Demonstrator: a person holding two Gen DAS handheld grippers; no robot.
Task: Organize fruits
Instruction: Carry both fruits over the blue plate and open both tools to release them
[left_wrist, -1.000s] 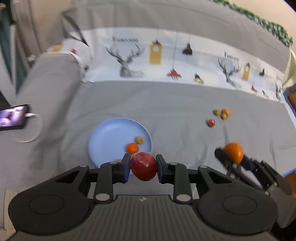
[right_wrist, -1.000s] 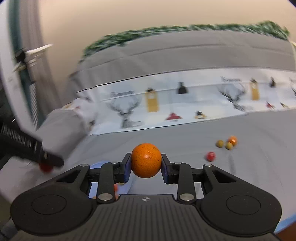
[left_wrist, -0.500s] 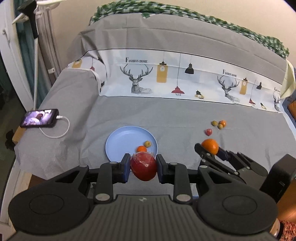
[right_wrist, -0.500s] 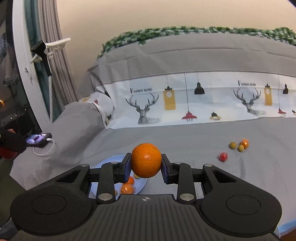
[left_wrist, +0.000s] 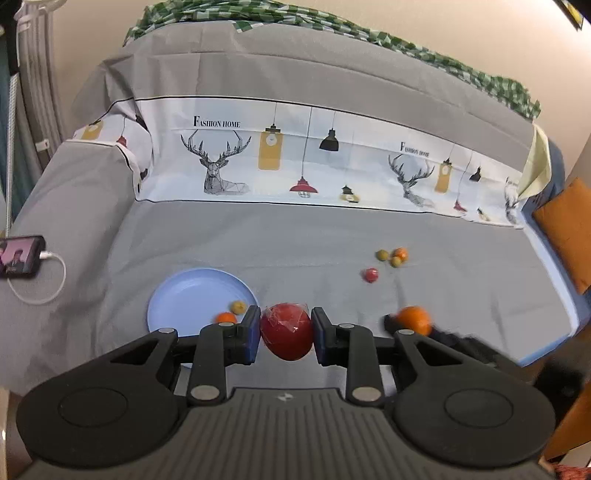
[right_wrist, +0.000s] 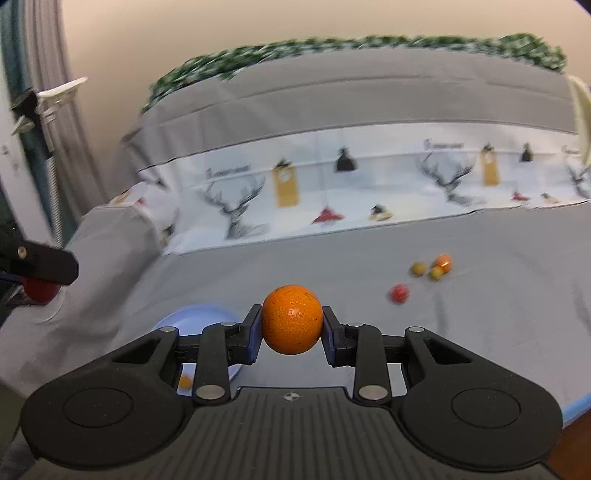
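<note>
A: While a phone (left_wrist: 20, 255) charges at the far left of the grey-sheeted bed (left_wrist: 295, 236), a blue plate (left_wrist: 184, 295) holds two small fruits at its right rim. What are the tongs doing?

B: The left gripper (left_wrist: 285, 332) is clamped on a film-wrapped red apple (left_wrist: 286, 330), poised just right of the plate. The right gripper (right_wrist: 291, 325) pinches an orange (right_wrist: 291, 318), also short of the plate.

A: Which step is this?

B: Carrying, by the look of it. Next, each fruit likely needs lowering over the plate's bare centre before the jaws part.

A: And to the right?

B: Four loose small fruits (left_wrist: 391, 256) wait well apart from the plate.

A: Anything unclear?

B: The plate's near edge is hidden behind both grippers, and motion blur smears the right view.
</note>
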